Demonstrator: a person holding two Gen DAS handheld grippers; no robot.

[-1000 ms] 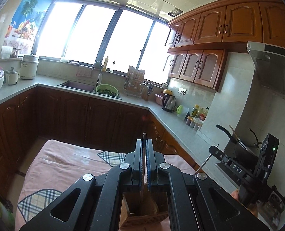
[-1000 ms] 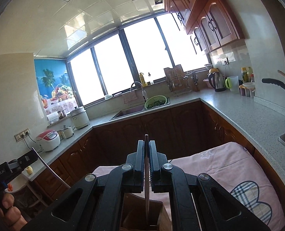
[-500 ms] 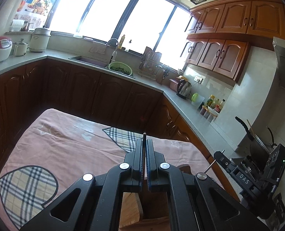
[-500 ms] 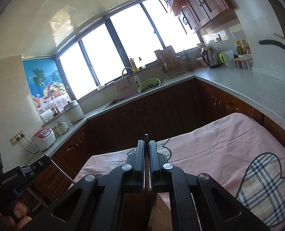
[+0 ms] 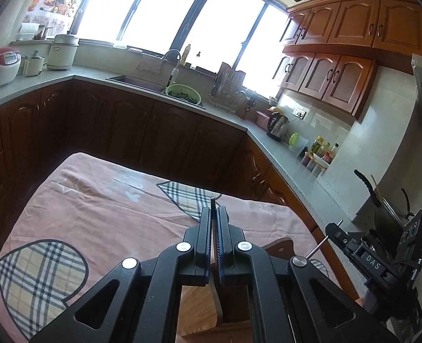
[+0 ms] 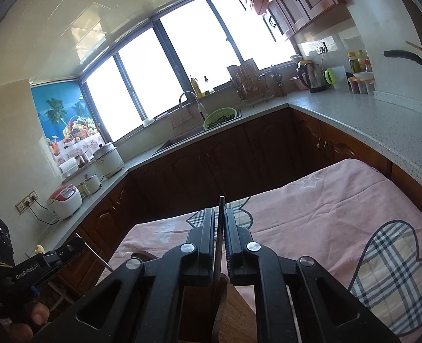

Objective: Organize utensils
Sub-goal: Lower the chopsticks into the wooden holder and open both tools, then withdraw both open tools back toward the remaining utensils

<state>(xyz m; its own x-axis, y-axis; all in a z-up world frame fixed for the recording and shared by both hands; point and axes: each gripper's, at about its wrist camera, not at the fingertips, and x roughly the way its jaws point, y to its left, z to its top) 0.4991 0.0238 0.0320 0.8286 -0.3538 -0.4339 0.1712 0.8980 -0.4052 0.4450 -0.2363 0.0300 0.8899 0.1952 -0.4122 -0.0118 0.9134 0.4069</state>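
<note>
Directly below both wrists, blocked by a wooden utensil holder [image 5: 211, 311] with upright divider walls. Beyond it, open pink tablecloth [image 5: 102, 214] ahead and to the left. Hemmed in at the far edge by dark cabinets [image 5: 154, 137], on the right by the countertop [image 6: 382, 125].

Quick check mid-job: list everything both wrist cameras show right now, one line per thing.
chopstick: two, dark, one clamped in each hand-held gripper
wooden utensil holder: one, light brown, below the grippers on the cloth
tablecloth: one, pink with plaid hearts, covering the table
green colander: one, at the sink
kettle: one, steel and black, on the right counter
rice cooker: one, white and red, left counter
dish rack: one, wire, beside the sink
left hand-held gripper: one, black, shut
right hand-held gripper: one, black, shut
</note>
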